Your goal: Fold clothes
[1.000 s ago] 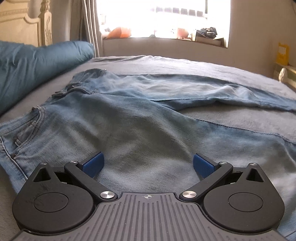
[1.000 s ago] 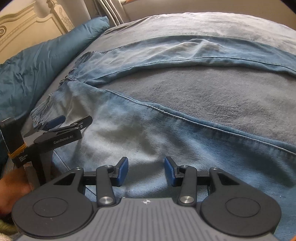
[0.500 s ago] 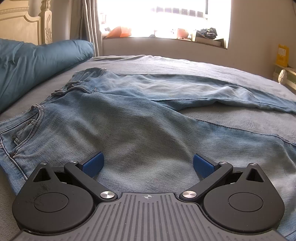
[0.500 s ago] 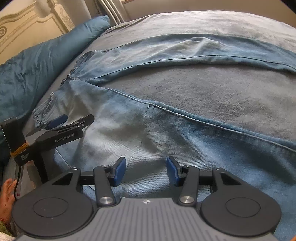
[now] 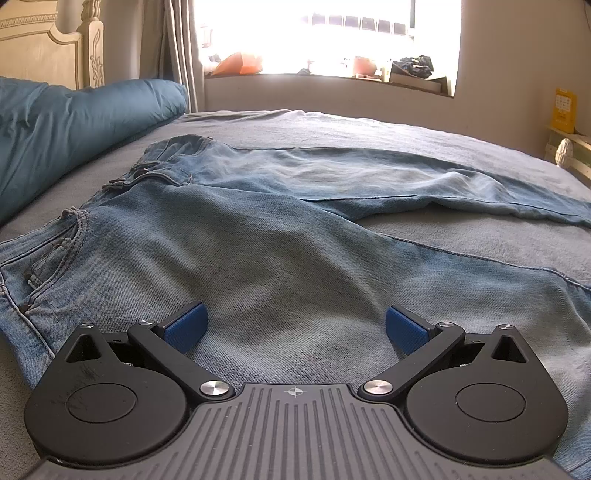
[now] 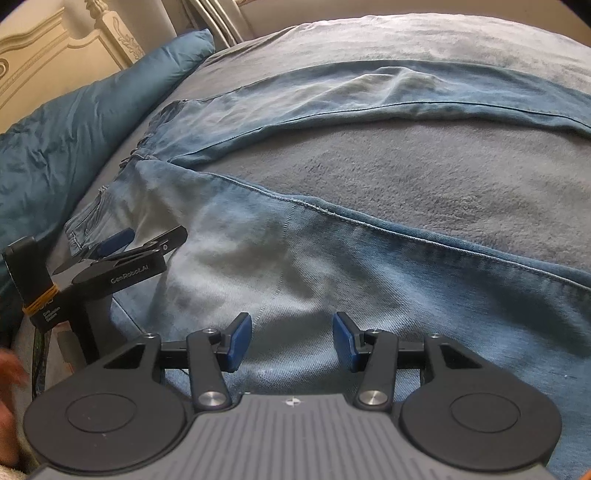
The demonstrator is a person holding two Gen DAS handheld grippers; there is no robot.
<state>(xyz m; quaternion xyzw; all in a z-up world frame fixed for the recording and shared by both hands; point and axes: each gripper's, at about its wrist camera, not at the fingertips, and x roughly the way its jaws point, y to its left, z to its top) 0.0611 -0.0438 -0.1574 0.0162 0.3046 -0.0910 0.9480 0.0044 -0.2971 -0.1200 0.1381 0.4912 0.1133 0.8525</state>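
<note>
Nearest the cameras are the two tools. The left gripper (image 5: pixel 293 326), black-armed with blue ribbed pads, stands with its jaws spread wide over the seat of the trousers, nothing between the pads. The right gripper (image 6: pixel 291 341) has its jaws about half apart; they have just been opening a little, and only flat cloth lies under the gap, none of it pinched.

Beneath both lies the pair of faded light-blue denim jeans (image 5: pixel 258 236), spread flat on the grey fleece-covered bed (image 6: pixel 406 166). The near leg (image 6: pixel 424 266) runs straight under the right gripper and away toward the right edge of its view. The far leg (image 6: pixel 369 99) lies well apart across a bare wedge of blanket, the two meeting at the crotch to the left. The waistband and pocket (image 5: pixel 44 266) sit at the left, just ahead of the left gripper, which shows in the right wrist view as a black tool (image 6: pixel 122 258) at the hip.

The long axis of the jeans therefore runs left to right across both tools. The left hand looks nearer the waist and the right nearer the thigh, so folding the near leg over the far one would likely mean lifting its near edge.

Beyond lie a rumpled teal quilt (image 5: pixel 74 125), a cream carved headboard (image 5: pixel 44 55) and a bright window (image 5: pixel 306 33).
</note>
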